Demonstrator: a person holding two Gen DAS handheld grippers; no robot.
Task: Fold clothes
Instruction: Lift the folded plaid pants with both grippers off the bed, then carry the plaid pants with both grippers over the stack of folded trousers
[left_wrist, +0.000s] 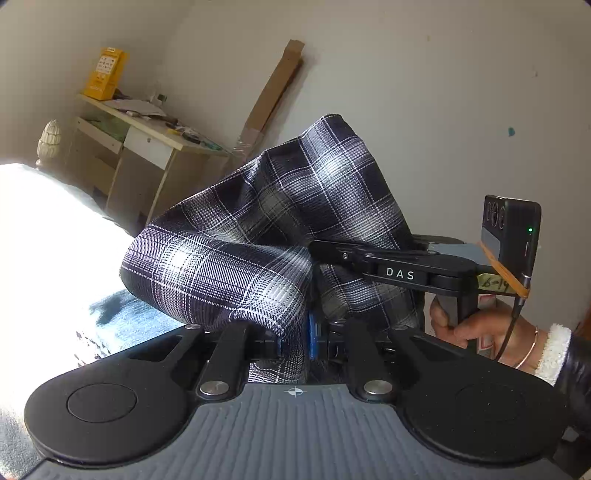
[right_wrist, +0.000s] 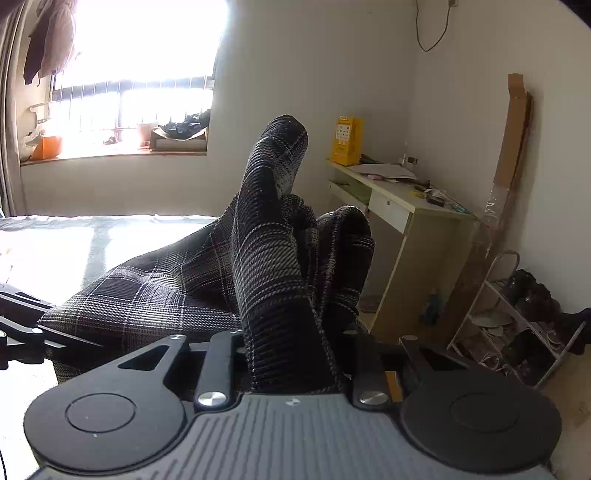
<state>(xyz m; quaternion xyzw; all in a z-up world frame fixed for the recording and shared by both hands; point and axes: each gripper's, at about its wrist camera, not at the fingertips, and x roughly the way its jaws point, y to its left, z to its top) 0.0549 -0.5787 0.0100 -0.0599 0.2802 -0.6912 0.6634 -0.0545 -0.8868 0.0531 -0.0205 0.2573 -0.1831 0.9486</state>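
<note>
Pinching the plaid garment (left_wrist: 258, 229) in your left gripper (left_wrist: 295, 343) and right gripper (right_wrist: 295, 354) (both clamped on bunched cloth), you keep it above the bed (right_wrist: 110, 236) for folding.

Each tool has a ribbed grey base flanked by two round black discs, with black link arms pinned by silver screws. The right tool (left_wrist: 332, 251), seen from the left wrist view, is marked "DAS" in white and carries a yellow handwritten label, an orange rubber band and a black cable. The person's right hand (left_wrist: 476, 328) wears thin bangles below a shiny black sleeve (left_wrist: 576, 373) with a white fleece cuff.
</note>
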